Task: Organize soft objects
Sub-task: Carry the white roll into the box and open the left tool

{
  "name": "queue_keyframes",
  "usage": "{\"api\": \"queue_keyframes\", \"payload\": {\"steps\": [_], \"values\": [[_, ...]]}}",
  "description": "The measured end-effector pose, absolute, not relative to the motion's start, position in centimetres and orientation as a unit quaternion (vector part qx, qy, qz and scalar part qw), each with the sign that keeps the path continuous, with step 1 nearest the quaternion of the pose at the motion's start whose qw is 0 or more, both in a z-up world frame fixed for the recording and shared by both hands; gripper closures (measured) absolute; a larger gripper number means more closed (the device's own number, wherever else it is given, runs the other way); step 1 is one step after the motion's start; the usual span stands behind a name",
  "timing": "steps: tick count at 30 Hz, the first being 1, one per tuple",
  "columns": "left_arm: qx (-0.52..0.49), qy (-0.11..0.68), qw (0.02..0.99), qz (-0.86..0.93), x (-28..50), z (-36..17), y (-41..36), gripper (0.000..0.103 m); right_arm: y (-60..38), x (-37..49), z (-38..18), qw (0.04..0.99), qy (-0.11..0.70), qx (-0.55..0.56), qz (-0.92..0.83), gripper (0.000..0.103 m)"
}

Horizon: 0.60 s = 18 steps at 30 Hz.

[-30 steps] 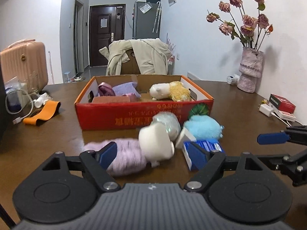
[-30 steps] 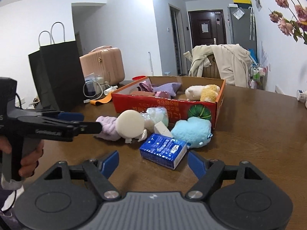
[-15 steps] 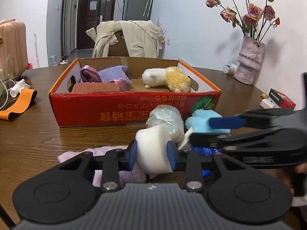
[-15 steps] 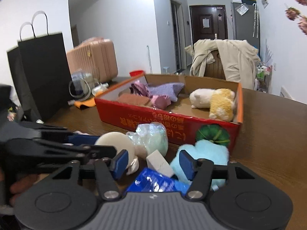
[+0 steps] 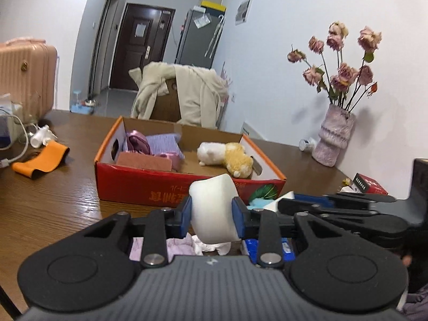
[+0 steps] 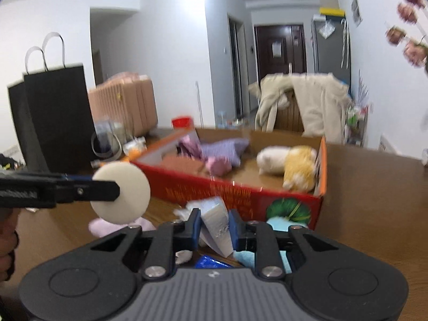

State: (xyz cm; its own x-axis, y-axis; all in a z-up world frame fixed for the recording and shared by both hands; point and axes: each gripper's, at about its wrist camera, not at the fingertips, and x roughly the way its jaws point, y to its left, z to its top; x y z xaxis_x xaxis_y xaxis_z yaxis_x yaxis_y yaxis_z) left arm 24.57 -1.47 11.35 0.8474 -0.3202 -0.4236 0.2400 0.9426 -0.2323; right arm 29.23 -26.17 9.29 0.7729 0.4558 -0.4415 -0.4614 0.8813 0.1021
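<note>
A cream round sponge (image 5: pixel 212 210) is clamped between the jaws of the left gripper (image 5: pixel 211 215), dead centre in the lower half of the left wrist view, lifted off the bench (image 5: pixel 53 203). In the right wrist view the same sponge (image 6: pixel 121 192) is seen at centre left as a flat disc, held out on the end of the left gripper (image 6: pixel 107 187).

The right gripper (image 6: pixel 214 227) is clenched on a white wedge sponge (image 6: pixel 216 224), bottom centre of the right wrist view; it's a bit blurred there. In the left wrist view the right gripper (image 5: pixel 307 204) comes in from the right edge, with a white corner of the wedge (image 5: pixel 286 195) poking out at its tip.

Behind both, in the middle of each frame, a red cardboard box (image 5: pixel 160 187) is sat on the bench. Inside it, a white-and-yellow plush (image 5: pixel 227 156) is lying at the right side, and a purple cushion (image 5: pixel 163 144) plus a pink satin thing (image 5: pixel 136 141) are tucked in the left end, with a brownish pad (image 5: pixel 144 161) in front of them.

Down at the bottom of the left wrist view, a pale pink fluffy cloth (image 5: pixel 176 246) and a blue packet (image 5: pixel 267 248) are mostly hidden under the fingers. A light blue plush (image 6: pixel 281 223) can be made out just in front of the box in the right wrist view, lower right of centre.

A vase of dried roses (image 5: pixel 334 139) is parked at the right of the left wrist view, and an orange band (image 5: pixel 40 160) at the left edge.
</note>
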Motion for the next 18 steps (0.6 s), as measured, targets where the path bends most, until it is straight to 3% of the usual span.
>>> {"api": "queue_keyframes", "payload": {"steps": [11,18], "values": [[-0.073,0.217,0.961,-0.156,22.3,13.1,-2.6,0.07,-28.8,24.7,10.7,0.947,0.216,0.011,0.24,0.082],[-0.076,0.26,0.945,-0.185,34.5,15.3,-1.9,0.07,-28.6,30.0,13.1,0.942,0.212,-0.005,0.259,0.082]]}}
